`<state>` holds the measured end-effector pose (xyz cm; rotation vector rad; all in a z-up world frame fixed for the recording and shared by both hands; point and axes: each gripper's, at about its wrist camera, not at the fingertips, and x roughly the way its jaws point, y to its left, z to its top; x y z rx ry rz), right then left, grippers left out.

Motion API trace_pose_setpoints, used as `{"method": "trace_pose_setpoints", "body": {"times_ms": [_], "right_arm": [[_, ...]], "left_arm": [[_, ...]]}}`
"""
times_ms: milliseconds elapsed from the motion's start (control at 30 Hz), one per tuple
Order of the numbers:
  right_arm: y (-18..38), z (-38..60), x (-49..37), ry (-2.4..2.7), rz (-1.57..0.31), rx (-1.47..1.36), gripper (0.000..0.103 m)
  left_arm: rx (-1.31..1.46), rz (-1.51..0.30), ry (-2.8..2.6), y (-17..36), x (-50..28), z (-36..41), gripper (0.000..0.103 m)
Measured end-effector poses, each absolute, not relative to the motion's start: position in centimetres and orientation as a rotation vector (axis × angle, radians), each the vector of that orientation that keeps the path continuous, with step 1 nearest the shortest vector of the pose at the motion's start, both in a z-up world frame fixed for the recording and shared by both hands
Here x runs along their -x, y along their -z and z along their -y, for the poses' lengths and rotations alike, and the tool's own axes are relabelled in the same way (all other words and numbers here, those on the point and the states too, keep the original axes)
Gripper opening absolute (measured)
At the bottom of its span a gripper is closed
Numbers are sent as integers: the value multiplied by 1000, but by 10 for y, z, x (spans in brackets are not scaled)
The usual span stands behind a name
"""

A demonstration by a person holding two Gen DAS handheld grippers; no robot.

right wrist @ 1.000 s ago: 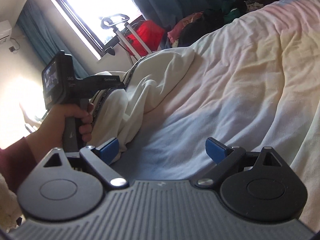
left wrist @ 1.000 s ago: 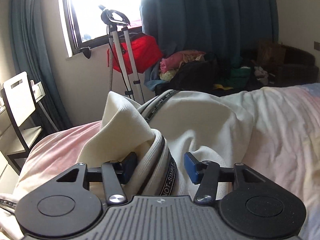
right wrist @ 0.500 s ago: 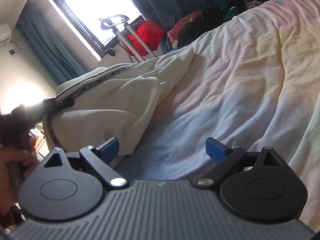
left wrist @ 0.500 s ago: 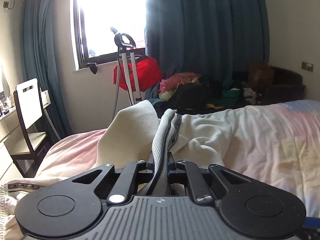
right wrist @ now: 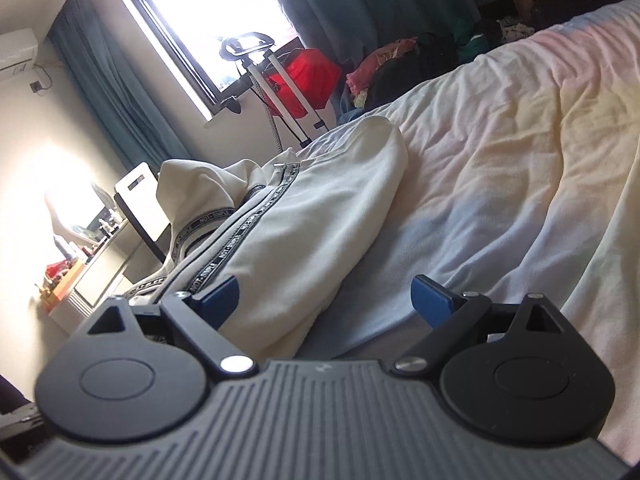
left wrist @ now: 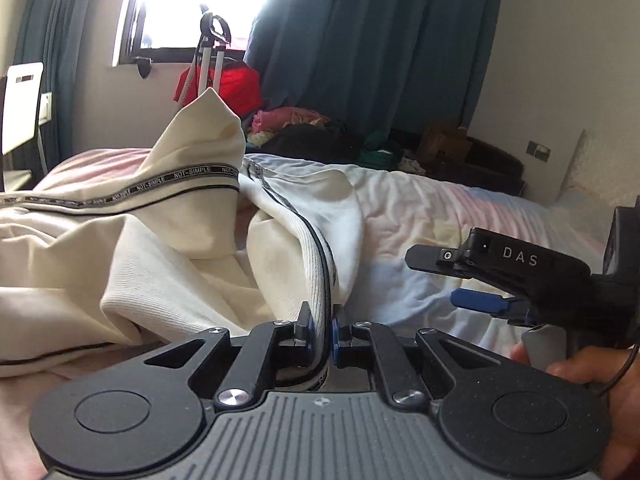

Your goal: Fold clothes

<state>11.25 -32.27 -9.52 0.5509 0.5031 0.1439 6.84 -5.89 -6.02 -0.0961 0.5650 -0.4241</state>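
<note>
On the bed point(left wrist: 460, 216), a cream garment point(left wrist: 132, 264) with black lettered tape along its edges lies rumpled, most of its bulk on the side of the bed nearer the window point(left wrist: 188, 4), with one peak of cloth standing up near the bed's middle. The left gripper point(left wrist: 320, 330) has its jaws closed tight on a ribbed, tape-trimmed edge of the garment, and that edge runs straight away from the fingers toward the far side of the bed, so the long line of the hem lies along the way the gripper points. The right gripper point(right wrist: 326, 300) has its jaws spread wide with nothing between them; it sits low over the bed on the side away from the window, and the garment's nearest fold lies just beside its left fingertip point(right wrist: 218, 296). In the left wrist view the right gripper shows close by, a hand point(left wrist: 592, 376) on its handle. By my judgement the free gripper is the one placed to take a second hold, and it needs to go toward the window side to meet the cloth.
</note>
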Motion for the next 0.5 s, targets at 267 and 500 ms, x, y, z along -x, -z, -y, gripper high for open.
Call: {"method": "trace_pose_setpoints", "body": {"times_ms": [267, 500], "right_arm": [[57, 287, -210, -193, -576, -425, 83], [62, 250, -355, -141, -684, -450, 83]], "left_arm": [[294, -604, 447, 66, -87, 22, 21], [349, -619, 413, 79, -104, 9, 31]]}}
